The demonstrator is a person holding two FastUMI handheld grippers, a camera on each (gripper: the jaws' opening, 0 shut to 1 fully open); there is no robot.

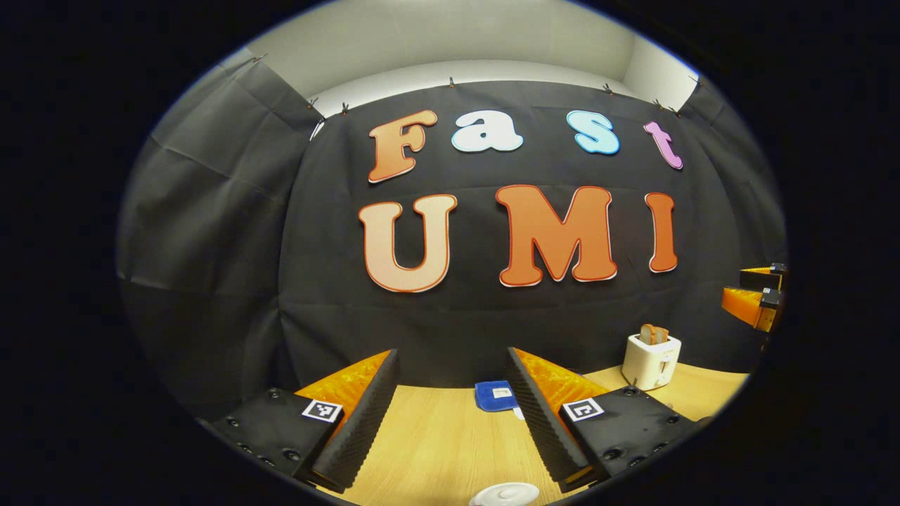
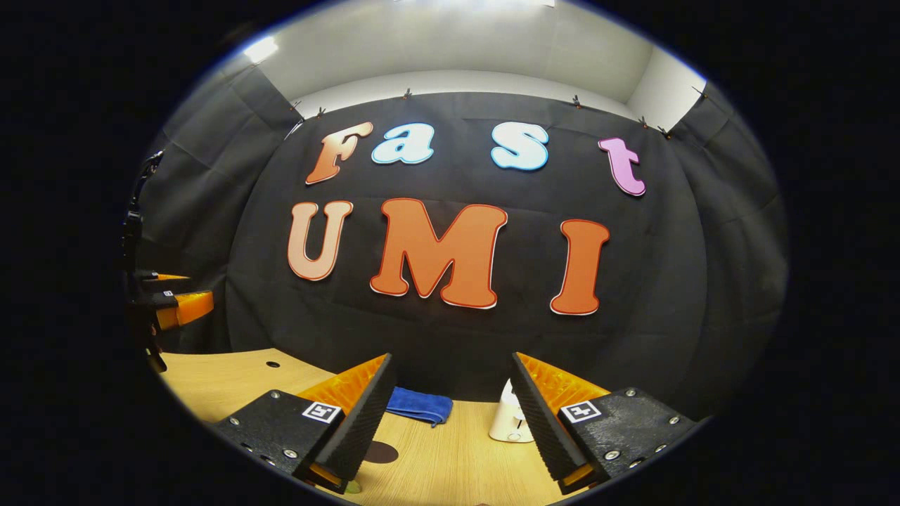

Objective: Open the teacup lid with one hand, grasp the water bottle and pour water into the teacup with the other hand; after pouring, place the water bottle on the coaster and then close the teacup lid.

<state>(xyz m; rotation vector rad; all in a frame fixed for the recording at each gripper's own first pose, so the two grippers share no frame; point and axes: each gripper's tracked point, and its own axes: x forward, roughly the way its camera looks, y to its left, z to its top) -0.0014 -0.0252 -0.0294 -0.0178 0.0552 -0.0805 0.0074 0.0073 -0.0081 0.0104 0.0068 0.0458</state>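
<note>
In the left gripper view, my left gripper (image 1: 451,355) hangs open above the wooden table (image 1: 436,443), nothing between its fingers. Low at that view's bottom edge sits a white round teacup lid (image 1: 506,494), mostly cut off. In the right gripper view, my right gripper (image 2: 451,358) is open and empty too. A dark round coaster (image 2: 380,452) lies on the table (image 2: 457,457) just past its left finger. A small green bit (image 2: 351,486) shows at the bottom edge; what it is I cannot tell. Each gripper appears at the other's side: right gripper (image 1: 756,289), left gripper (image 2: 172,292).
A white toaster (image 1: 652,360) holding a slice of toast stands at the back right; in the right gripper view the toaster (image 2: 508,422) is half hidden behind a finger. A folded blue cloth (image 1: 496,395) (image 2: 420,405) lies by the black back wall. A small hole (image 2: 273,365) marks the tabletop.
</note>
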